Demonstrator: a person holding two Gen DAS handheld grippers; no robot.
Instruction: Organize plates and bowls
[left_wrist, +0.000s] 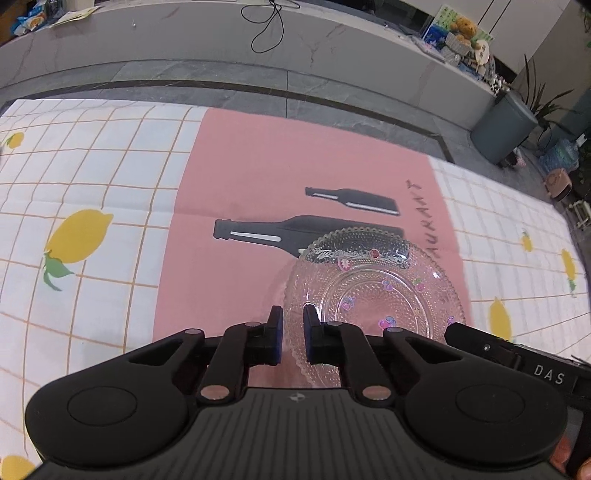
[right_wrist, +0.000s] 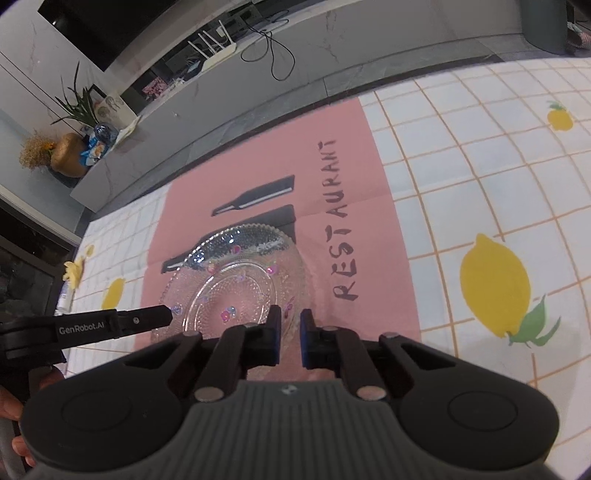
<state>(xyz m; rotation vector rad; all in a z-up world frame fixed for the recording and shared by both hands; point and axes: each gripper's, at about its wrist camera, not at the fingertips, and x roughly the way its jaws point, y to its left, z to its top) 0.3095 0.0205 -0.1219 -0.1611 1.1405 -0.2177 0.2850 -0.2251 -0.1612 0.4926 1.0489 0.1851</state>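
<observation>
Left wrist view, near first: your left gripper is nearly closed, pinching the near-left rim of the glass plate, scalloped edge running between the blue pads. From that gripper the rest of the plate spreads toward 1 o'clock, over the pink mat. Your right gripper's finger comes in at 3 o'clock and meets the plate's right rim.

Right wrist view: your right gripper is also drawn tight on the plate's near-right rim, glass edge visible in the narrow gap between the pads. The plate body extends toward 11 o'clock from it. The left gripper's finger enters from 9 o'clock, its tip on the plate's left rim. Your fingers show at the lower left edge.

So you hold the plate from two opposite sides. Cannot tell if it's lifted or resting on the mat.

Farther: the plate's far rim overlaps the black bottle print at 12 o'clock; RESTAURANT lettering lies just beside the plate at 1 o'clock in the right view. The mat lies on the lemon-print checked cloth covering the surface. Beyond, grey floor and a low stone ledge with a black cable.
</observation>
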